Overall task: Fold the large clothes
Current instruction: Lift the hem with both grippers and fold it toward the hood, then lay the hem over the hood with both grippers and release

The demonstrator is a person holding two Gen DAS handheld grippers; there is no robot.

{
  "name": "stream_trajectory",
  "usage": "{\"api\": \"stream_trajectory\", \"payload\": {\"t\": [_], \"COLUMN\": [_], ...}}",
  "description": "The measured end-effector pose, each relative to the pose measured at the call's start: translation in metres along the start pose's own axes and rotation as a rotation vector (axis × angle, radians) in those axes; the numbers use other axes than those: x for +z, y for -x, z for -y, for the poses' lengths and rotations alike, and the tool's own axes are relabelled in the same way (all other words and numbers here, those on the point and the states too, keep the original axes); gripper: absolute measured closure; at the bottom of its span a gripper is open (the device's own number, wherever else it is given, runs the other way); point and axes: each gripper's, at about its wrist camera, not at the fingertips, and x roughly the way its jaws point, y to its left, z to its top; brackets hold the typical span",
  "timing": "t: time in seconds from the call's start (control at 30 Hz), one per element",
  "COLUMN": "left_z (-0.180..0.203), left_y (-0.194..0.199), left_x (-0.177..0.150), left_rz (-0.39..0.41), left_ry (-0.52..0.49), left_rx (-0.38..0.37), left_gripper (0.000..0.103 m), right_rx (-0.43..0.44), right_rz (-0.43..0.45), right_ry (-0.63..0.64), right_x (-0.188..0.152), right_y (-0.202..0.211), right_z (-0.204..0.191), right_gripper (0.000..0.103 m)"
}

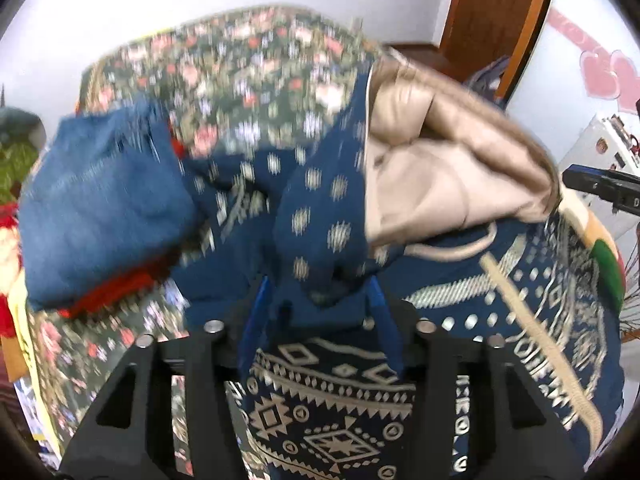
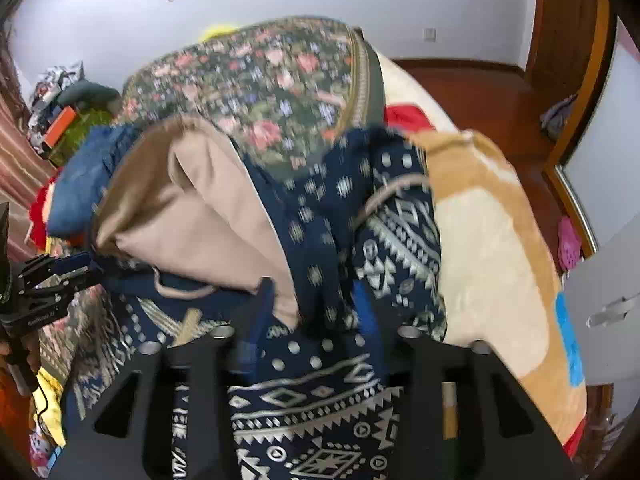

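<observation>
A navy hooded top (image 1: 332,392) with a pale geometric print lies bunched on the bed, its beige-lined hood (image 1: 432,184) turned open. In the left wrist view my left gripper (image 1: 318,304) stands open just above it, and a fold of dotted navy sleeve sits loose between the blue fingers (image 1: 256,312). My right gripper (image 2: 314,304) is open too, over the same top (image 2: 316,400), with navy cloth and the hood's beige edge (image 2: 208,220) between its fingers. Each gripper shows at the edge of the other's view: the right gripper (image 1: 608,188) and the left gripper (image 2: 60,276).
A floral bedspread (image 1: 248,80) covers the bed. A folded stack of blue denim (image 1: 104,208) over something red lies at the left. A tan and cream blanket (image 2: 492,240) lies at the right, with wooden floor (image 2: 480,100) and a cabinet beyond. Clutter is piled by the far wall.
</observation>
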Motion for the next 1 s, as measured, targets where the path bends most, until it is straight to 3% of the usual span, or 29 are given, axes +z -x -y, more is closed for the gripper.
{"api": "stream_trajectory", "payload": {"t": [0.17,0.4,0.63,0.67,0.73,0.8,0.87,1.0], "left_z": [-0.001,-0.008,-0.012,-0.012,-0.012,-0.008,-0.004,0.009], "left_y": [0.006,-0.027,-0.062,-0.065,-0.066,-0.064,-0.06,-0.036], "left_x": [0.026,0.061,0.089,0.091,0.094,0.095,0.094,0.087], "left_rz": [0.066,0.037,0.015,0.017,0.028,0.041,0.057,0.098], "left_ry": [0.015,0.121,0.192,0.193,0.187,0.169,0.146,0.111], "left_rx": [0.007,-0.083,-0.097,-0.098,-0.103,-0.095,-0.076,-0.102], "left_gripper": [0.043,0.043,0.043,0.046,0.062,0.085,0.095,0.096], "right_rx": [0.004,0.078,0.099,0.105,0.107,0.113,0.126,0.139], "right_rz": [0.025,-0.017,-0.063,-0.06,-0.051,-0.042,-0.031,0.003], "right_ry": [0.029,0.0,-0.021,-0.012,-0.004,-0.004,-0.01,0.002], "right_x": [0.02,0.039,0.055,0.056,0.057,0.056,0.054,0.051], "right_y": [-0.01,-0.042,-0.077,-0.08,-0.082,-0.082,-0.078,-0.056], "right_z": [-0.014,-0.024,-0.032,-0.035,-0.037,-0.038,-0.038,-0.041], "right_gripper": [0.052,0.052,0.052,0.053,0.066,0.08,0.09,0.096]}}
